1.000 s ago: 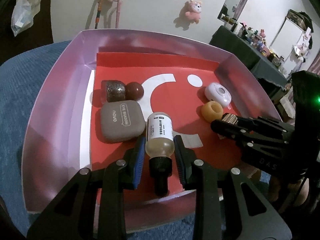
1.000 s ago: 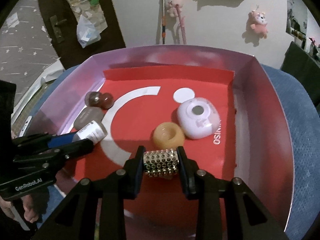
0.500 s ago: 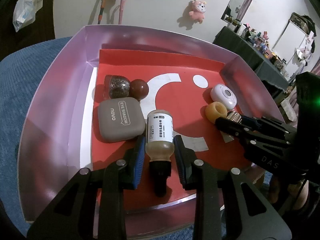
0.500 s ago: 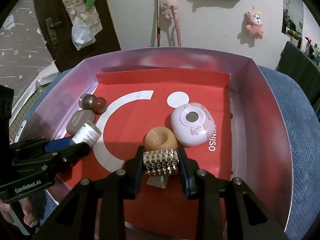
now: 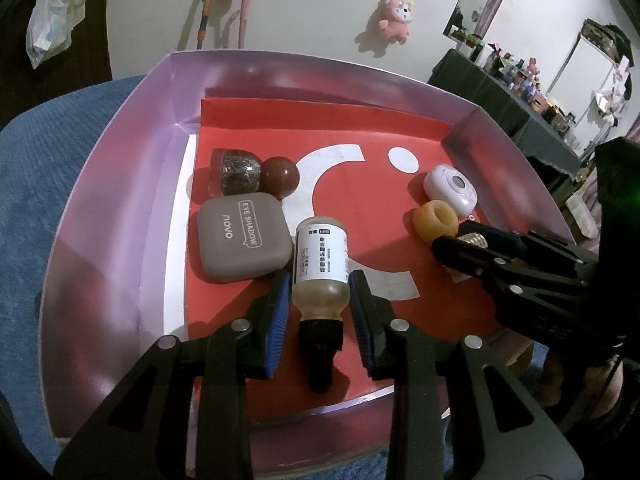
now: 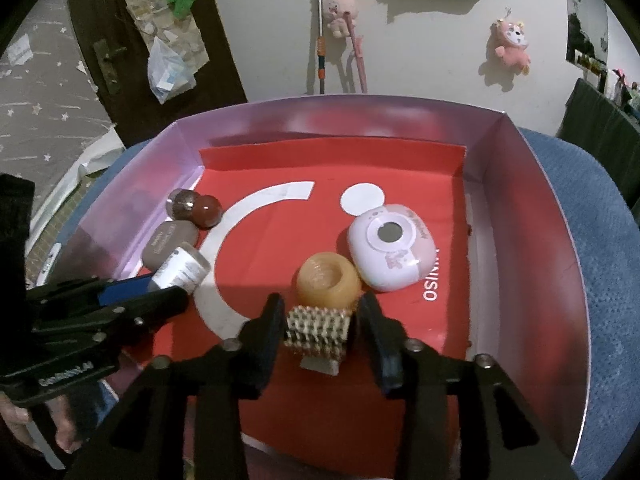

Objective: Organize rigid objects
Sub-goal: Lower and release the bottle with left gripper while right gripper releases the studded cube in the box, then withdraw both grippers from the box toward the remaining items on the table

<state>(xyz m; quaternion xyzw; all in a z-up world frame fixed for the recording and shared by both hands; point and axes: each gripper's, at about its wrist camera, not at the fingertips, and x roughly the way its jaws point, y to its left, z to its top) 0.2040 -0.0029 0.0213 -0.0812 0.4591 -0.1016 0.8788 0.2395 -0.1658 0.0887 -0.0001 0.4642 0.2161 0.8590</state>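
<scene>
1. In the shallow pink-walled cardboard box point(image 5: 120, 208) with the red floor, the left gripper point(image 5: 320, 300) clenches the small amber glass bottle point(image 5: 320, 264) with a white label and black cap; its blue pads press the bottle's sides.
2. At 10 o'clock from the bottle, touching it, lies the grey rounded-square eye-shadow case point(image 5: 244, 236).
3. The right gripper point(image 6: 322, 322) has just been opening; the gold studded cylinder point(image 6: 318, 330) stands between its jaws, and a gap shows on the right side, so it is released.
4. At 12 o'clock from the cylinder, touching it, sits the orange ring-shaped piece point(image 6: 328, 280), with the white-and-pink rounded case point(image 6: 390, 248) at 1 o'clock.
</scene>
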